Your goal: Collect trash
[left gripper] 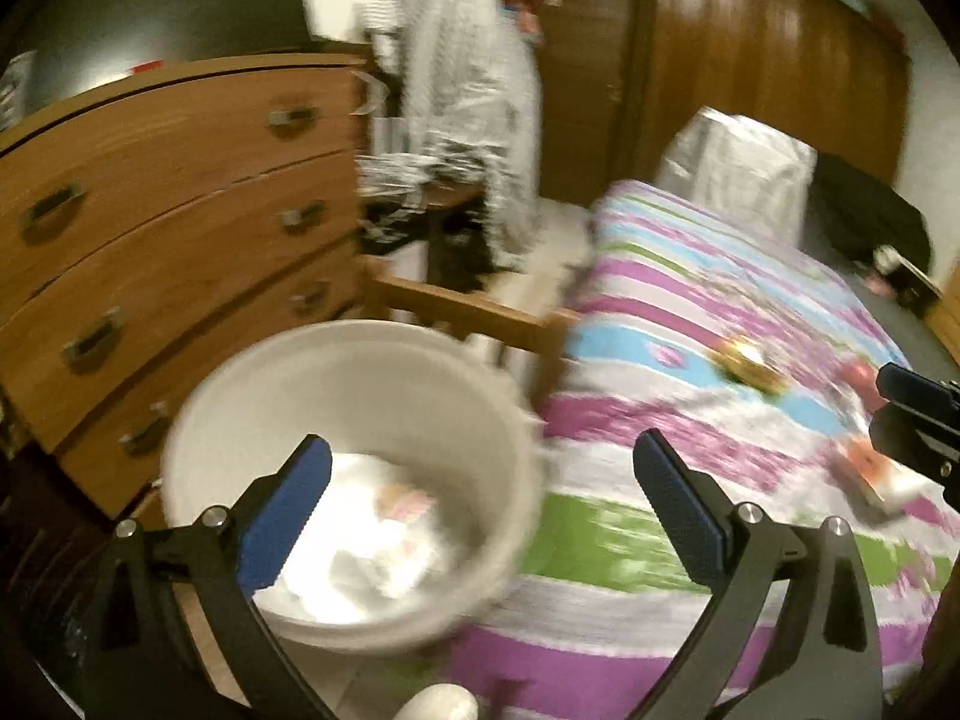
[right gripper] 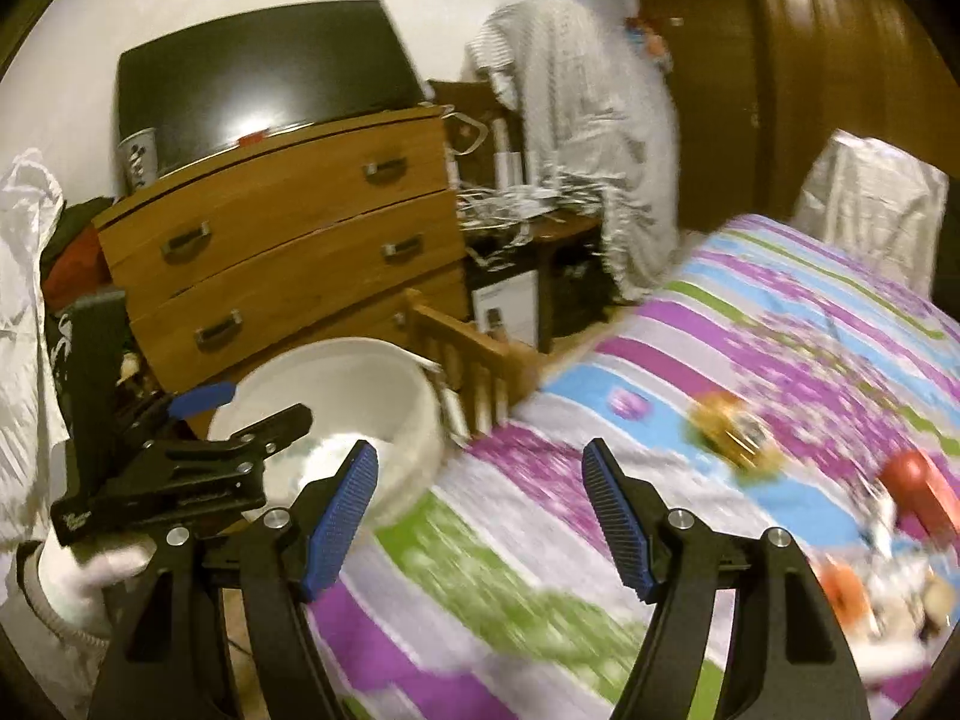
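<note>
A white round bin [left gripper: 360,396] stands on the floor beside the bed and holds white crumpled trash [left gripper: 384,534]; it also shows in the right wrist view [right gripper: 384,384]. My left gripper [left gripper: 480,516] is open and empty, with its left finger over the bin's mouth. My right gripper [right gripper: 480,516] is open and empty above the striped bedspread [right gripper: 660,396]. On the bedspread lie a gold wrapper [right gripper: 729,429], a red item [right gripper: 918,480] and an orange-and-white wrapper [right gripper: 864,588]. The gold wrapper [left gripper: 750,360] and orange-and-white wrapper [left gripper: 876,468] also show in the left wrist view. Both views are motion-blurred.
A wooden chest of drawers [right gripper: 288,240] stands behind the bin, with a dark TV [right gripper: 264,78] on top. A wooden footboard [left gripper: 468,306] sits between bin and bed. A small cluttered table with draped clothes [right gripper: 570,120] and brown wardrobe doors [left gripper: 750,60] are further back.
</note>
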`<state>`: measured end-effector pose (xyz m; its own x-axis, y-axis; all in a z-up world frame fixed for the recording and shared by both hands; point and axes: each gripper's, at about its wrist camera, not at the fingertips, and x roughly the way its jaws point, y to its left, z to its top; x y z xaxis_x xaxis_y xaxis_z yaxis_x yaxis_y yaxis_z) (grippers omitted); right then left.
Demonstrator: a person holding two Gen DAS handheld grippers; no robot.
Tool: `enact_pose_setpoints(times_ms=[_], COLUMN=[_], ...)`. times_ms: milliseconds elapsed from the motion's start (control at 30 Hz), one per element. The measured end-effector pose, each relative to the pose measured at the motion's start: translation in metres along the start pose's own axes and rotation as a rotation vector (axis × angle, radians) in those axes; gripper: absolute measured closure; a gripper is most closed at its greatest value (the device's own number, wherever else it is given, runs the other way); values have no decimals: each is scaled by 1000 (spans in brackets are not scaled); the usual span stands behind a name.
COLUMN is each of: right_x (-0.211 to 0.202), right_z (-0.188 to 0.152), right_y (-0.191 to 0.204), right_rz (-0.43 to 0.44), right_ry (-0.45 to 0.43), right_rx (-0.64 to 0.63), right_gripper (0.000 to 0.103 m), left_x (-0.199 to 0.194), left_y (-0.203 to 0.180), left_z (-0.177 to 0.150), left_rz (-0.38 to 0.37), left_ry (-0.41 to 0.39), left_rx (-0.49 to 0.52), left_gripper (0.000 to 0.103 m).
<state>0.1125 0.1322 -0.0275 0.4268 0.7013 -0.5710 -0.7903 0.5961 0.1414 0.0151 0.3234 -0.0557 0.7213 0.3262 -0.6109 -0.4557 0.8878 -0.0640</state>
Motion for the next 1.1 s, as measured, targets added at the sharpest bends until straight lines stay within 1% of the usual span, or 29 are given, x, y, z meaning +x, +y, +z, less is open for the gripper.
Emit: enact_pose_setpoints(times_ms=[100, 133, 167, 200, 300, 367, 400, 467, 500, 567, 600, 633, 667, 700, 767, 867, 900, 1000, 1100], right_x=[-33, -43, -51, -56, -69, -71, -72, -71, -71, -77, -84, -88, -96, -97, -112, -133, -136, -121, -91], right_z=[-31, -43, -54, -63, -93, -106, -114, -129, -135, -153, -162, -166, -173, -175, -187, -188, -186, -176, -165], right_y=[-38, -56, -76, -90, -159, -197, -216, -238, -241, -237, -229, -222, -214, -206, -197, -200, -207, -219, -222], right_rz=[-59, -86, -123, -151, -288, -343, -350, -340, -324, -276, -246, -214, -149, -110, -19, 0, -16, -76, -93], right_ry=[-1, 8, 27, 40, 105, 131, 153, 190, 208, 250, 260, 267, 282, 296, 329, 302, 290, 303, 347], right_rx=[-6, -12, -18, -21, -38, -33, -27, -26, -34, -94, -127, -142, -150, -149, -156, -155, -153, -198, -244], right_gripper=[30, 28, 26, 25, 25, 25, 25, 25, 25, 25, 21, 20, 20, 20, 20, 20, 20, 20, 20], left_x=[5, 8, 9, 10, 12, 14, 15, 15, 15, 13, 13, 13, 14, 15, 18, 16, 17, 21, 26], left_y=[-33, -48, -56, -67, -87, -103, -111, -124, -131, -142, -148, -153, -157, -161, -170, -181, -187, -199, -209], left_z=[-8, -11, -13, -17, -23, -28, -30, -33, -34, -36, -38, -39, -40, -41, -42, -44, -45, -48, -52], left_rz=[-68, -98, -110, -123, -156, -175, -186, -207, -219, -230, -232, -234, -237, -240, -248, -260, -264, -275, -282], left_ry=[31, 48, 55, 62, 82, 97, 104, 115, 122, 126, 128, 130, 132, 137, 148, 152, 156, 174, 196], left_rx=[41, 58, 71, 88, 106, 120, 129, 142, 150, 166, 176, 182, 185, 190, 200, 216, 225, 237, 245], left_gripper=[6, 6, 6, 6, 6, 6, 6, 6, 6, 6, 6, 6, 6, 6, 6, 6, 6, 6, 6])
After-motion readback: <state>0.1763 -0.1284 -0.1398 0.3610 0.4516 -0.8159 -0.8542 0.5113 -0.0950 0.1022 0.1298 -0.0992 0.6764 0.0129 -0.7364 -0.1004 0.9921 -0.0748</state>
